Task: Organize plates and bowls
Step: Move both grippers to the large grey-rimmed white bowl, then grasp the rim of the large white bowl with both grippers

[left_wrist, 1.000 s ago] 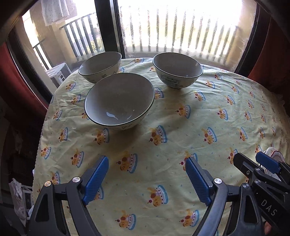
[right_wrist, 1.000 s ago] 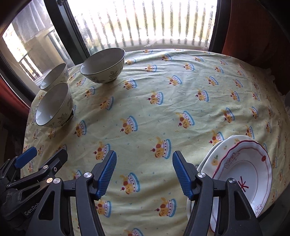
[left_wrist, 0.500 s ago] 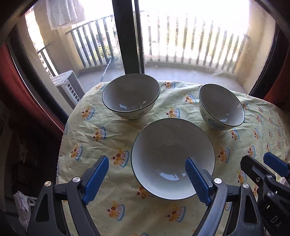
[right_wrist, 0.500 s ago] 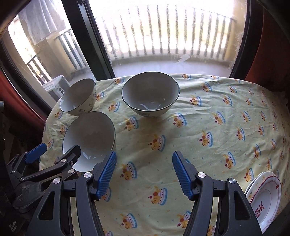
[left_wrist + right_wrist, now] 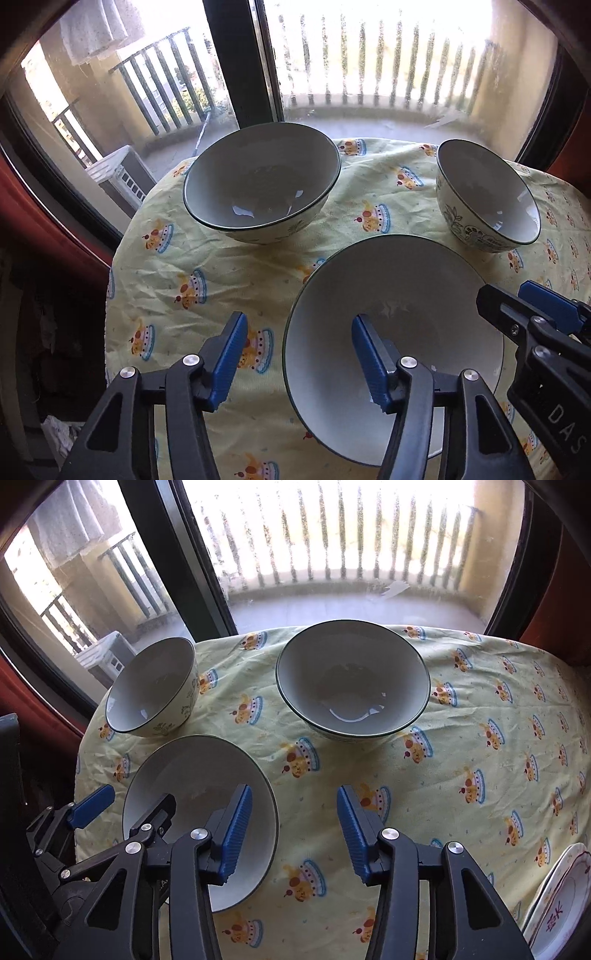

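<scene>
Looks like somebody's home, probably an apartment dining corner: a table under a yellow tablecloth (image 5: pixel 480 738) printed with little cartoon cakes, set with ceramic bowls (image 5: pixel 352 686) and a stack of patterned plates (image 5: pixel 565 915) at the edge. Right behind it is a big glass door (image 5: pixel 369 74) onto a balcony with a railing (image 5: pixel 388 62). There's red curtain fabric (image 5: pixel 569 572) at the side, and an AC unit (image 5: pixel 118 177) sitting outside.

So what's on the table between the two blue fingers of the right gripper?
Only bare tablecloth with crown pictures, in the right wrist view. The right gripper, jaws just closing, holds nothing; the near bowl lies under its left finger.
</scene>
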The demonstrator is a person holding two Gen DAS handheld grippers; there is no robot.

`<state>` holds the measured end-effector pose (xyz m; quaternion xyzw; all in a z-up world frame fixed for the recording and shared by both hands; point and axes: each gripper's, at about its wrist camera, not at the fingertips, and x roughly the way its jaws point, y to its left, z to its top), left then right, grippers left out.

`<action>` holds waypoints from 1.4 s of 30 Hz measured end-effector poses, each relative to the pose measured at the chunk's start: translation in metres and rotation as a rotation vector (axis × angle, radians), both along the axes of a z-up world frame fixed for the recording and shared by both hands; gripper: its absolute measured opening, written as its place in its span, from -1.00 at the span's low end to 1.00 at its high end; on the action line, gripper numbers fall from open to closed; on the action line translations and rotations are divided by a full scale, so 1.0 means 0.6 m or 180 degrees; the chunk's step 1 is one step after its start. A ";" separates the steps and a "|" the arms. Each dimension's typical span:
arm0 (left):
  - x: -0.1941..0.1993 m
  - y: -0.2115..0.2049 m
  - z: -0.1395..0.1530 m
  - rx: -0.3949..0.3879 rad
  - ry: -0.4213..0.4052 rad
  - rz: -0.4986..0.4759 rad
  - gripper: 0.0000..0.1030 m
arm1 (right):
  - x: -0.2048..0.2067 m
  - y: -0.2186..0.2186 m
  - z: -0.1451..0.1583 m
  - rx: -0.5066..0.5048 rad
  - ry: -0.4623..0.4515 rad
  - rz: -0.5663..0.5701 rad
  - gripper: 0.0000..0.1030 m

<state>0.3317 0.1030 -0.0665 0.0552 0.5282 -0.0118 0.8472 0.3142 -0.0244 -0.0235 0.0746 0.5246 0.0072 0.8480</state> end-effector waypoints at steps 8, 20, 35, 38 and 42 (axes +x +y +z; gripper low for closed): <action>0.010 0.000 -0.011 -0.0128 0.0062 0.0029 -0.56 | 0.021 0.010 -0.036 0.0136 0.0182 0.0029 -0.50; -0.014 -0.003 -0.011 -0.0187 0.0221 0.0095 -0.61 | 0.009 0.022 -0.027 0.0030 0.0259 0.0061 -0.67; -0.123 -0.097 0.004 -0.0216 0.0250 -0.0028 -0.59 | -0.104 -0.058 -0.002 -0.0120 0.0214 -0.0009 -0.68; -0.150 -0.123 0.005 -0.0222 0.0265 -0.0018 -0.58 | -0.133 -0.080 0.003 -0.0144 0.0211 -0.0002 -0.68; -0.184 -0.155 0.010 -0.0215 0.0264 -0.0020 -0.58 | -0.167 -0.113 0.007 -0.0155 0.0207 -0.0003 -0.68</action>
